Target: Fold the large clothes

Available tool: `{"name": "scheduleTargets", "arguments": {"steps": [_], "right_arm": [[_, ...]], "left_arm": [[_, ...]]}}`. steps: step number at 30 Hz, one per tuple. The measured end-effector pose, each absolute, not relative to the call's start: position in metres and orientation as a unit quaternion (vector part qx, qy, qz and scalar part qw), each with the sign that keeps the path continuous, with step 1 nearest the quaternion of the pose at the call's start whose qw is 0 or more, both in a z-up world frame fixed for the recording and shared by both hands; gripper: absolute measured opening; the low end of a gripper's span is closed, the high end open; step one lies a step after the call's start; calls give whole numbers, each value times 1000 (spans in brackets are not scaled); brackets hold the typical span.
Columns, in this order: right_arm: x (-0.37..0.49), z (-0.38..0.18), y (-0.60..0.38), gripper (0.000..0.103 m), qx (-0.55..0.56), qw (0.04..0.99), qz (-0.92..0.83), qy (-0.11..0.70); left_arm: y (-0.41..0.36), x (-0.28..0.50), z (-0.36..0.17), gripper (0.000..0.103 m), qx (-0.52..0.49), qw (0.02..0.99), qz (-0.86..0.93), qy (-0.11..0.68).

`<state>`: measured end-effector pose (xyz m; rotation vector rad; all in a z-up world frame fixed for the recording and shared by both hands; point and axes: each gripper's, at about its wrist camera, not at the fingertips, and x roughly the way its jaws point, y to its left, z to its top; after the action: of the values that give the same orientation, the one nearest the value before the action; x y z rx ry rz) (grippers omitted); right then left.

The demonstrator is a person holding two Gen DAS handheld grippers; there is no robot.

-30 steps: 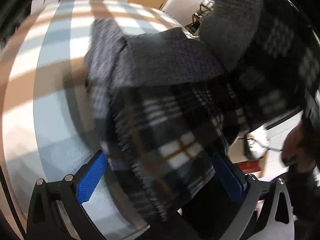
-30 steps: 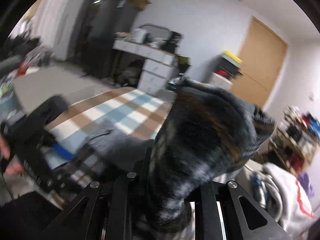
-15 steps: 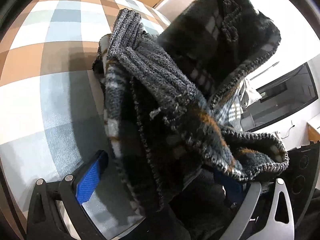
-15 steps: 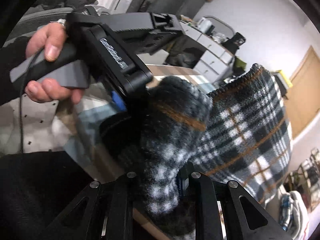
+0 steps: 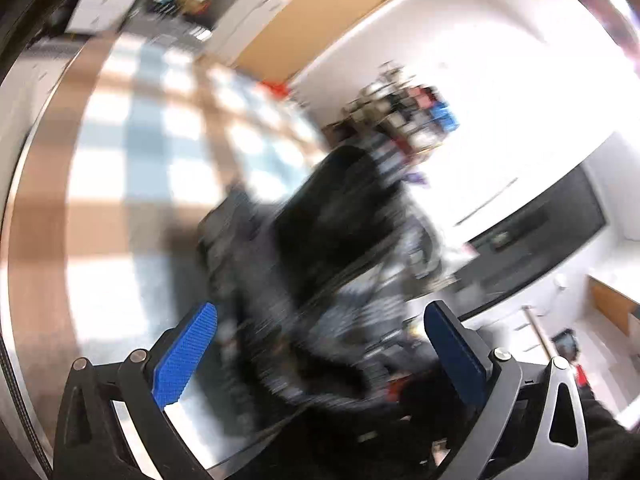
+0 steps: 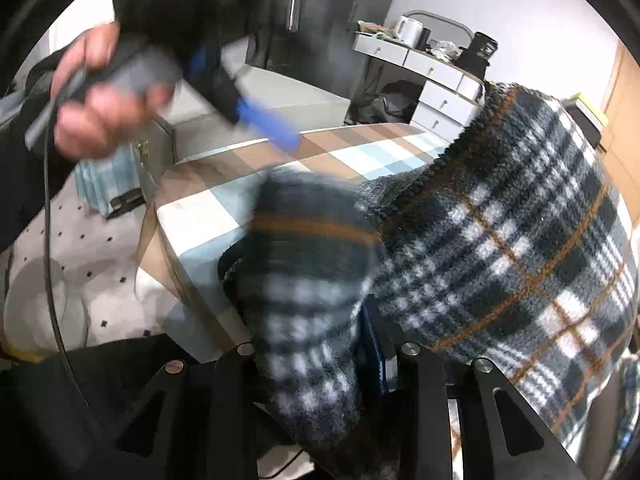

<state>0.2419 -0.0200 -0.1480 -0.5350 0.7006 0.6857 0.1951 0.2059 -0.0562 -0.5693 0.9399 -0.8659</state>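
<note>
One plaid fleece garment point(image 6: 500, 240) is all I have to fold. It sits heaped on the near corner of the checked bed point(image 6: 360, 152), with a rolled, sleeve-like part point(image 6: 308, 264) sagging down between the fingers of my right tool point(image 6: 308, 360).

I judge it soft, thick and limp. It is light for its bulk, grippy rather than slick, and nothing in it can break. It will slump wherever it is unsupported, so I would take it by the knitted brown-trimmed hem point(image 6: 452, 164) or a corner, not by a handful of the middle.

Bunched like this it has no clean direction. The bulk seems to run from my right tool up and away to the right, and the roll hangs toward me over the bed edge.

The right tool's jaws have just been opening with that roll between them. I cannot tell whether the pads press it.

My left tool point(image 5: 320, 310) is spread wide and empty, with the blurred garment lying beyond its tips. The right view shows it raised above the bed in the person's hand point(image 6: 100, 92).
</note>
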Motion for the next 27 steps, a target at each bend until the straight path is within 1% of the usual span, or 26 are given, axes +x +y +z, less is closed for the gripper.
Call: {"name": "scheduleTargets", "arguments": {"steps": [3, 6, 7, 9, 12, 13, 14, 15, 16, 17, 19, 24, 25, 27], "right_arm": [[241, -147, -22, 36, -242, 853, 322, 331], [241, -147, -19, 38, -230, 859, 317, 329], [241, -147, -20, 38, -225, 862, 314, 329], [234, -149, -18, 38, -226, 866, 308, 323], [227, -154, -16, 38, -236, 872, 296, 311], [225, -155, -15, 38, -241, 874, 291, 306], [224, -156, -14, 39, -243, 875, 289, 303], [223, -156, -12, 40, -245, 876, 287, 300], [223, -156, -11, 40, -247, 878, 284, 296], [222, -156, -10, 40, -247, 879, 284, 293], [223, -154, -7, 40, -245, 881, 285, 289], [214, -153, 17, 40, -277, 868, 307, 275], [213, -156, 23, 40, -285, 863, 308, 280], [219, -158, 24, 41, -257, 861, 317, 303]], "left_arm": [[169, 215, -26, 101, -230, 746, -447, 437], [124, 244, -16, 101, -199, 731, -463, 460], [113, 252, -17, 101, -194, 738, -455, 459], [89, 273, -25, 101, -189, 731, -439, 487], [72, 295, -47, 101, -200, 696, -425, 543], [78, 291, -49, 101, -205, 690, -422, 551], [77, 292, -48, 90, -214, 687, -416, 556], [74, 295, -46, 77, -213, 690, -412, 555], [78, 287, -35, 47, -201, 700, -404, 554], [79, 285, -30, 31, -187, 710, -397, 551], [89, 276, -24, 24, -178, 718, -385, 553], [93, 279, -33, 21, -145, 738, -356, 555], [93, 284, -39, 21, -141, 740, -353, 555], [100, 284, -47, 21, -142, 746, -344, 552]]}}
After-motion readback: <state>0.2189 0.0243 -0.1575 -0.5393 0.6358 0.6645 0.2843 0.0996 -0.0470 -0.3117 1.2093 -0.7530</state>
